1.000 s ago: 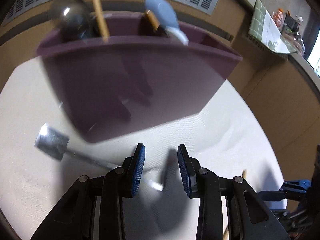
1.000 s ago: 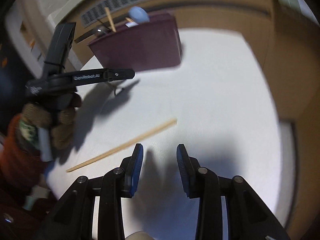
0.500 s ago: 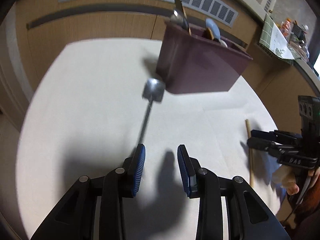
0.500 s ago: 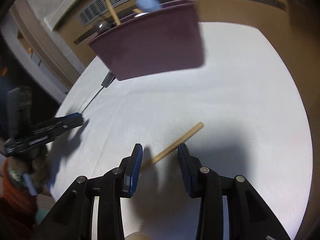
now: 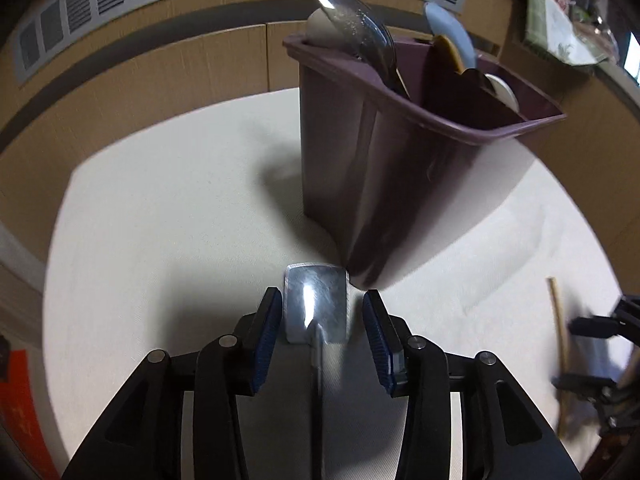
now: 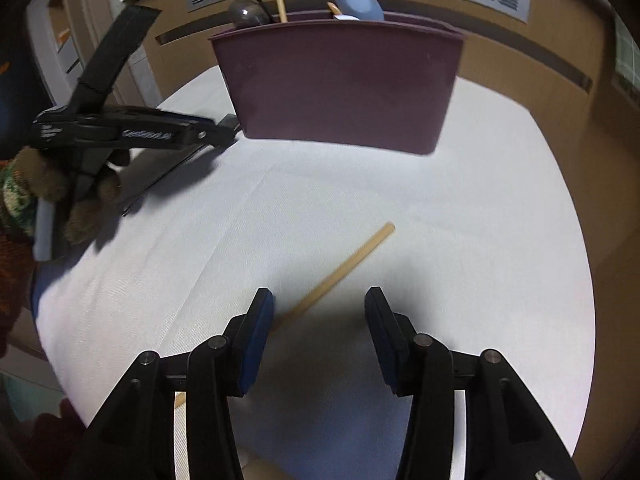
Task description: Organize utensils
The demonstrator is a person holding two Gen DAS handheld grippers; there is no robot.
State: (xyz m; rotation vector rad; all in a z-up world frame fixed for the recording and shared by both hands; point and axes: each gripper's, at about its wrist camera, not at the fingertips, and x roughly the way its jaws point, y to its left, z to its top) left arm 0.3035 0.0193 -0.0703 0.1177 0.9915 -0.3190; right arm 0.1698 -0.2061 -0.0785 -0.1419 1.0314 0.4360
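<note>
Both grippers are coming down on utensils lying loose on the white tablecloth (image 6: 460, 240), and both are spreading their jaws as they do so. The left gripper (image 5: 319, 322) is straddling the flat head of a metal spoon (image 5: 314, 304), whose handle is running back under the gripper out of sight; the head is lying just beside the foot of the purple caddy (image 5: 400, 168). The pads are standing clear of the metal on either side, so nothing is being pinched yet. The right gripper (image 6: 319, 318) is hovering over a wooden chopstick (image 6: 344, 270), which is lying at a slant on the cloth, well apart from the caddy, with its near end passing by the left finger and under the gripper body. Its jaws are wide too and holding nothing.

To do this well, the left gripper is probably better off closing on the spoon's thin neck or handle than on the broad head (a slick flat blade is likely to twist out). The right one should be turning so its pads are meeting the chopstick squarely across its width, since the stick is now crossing the gap diagonally and could roll away. The caddy already has spoons and a chopstick standing in it.
</note>
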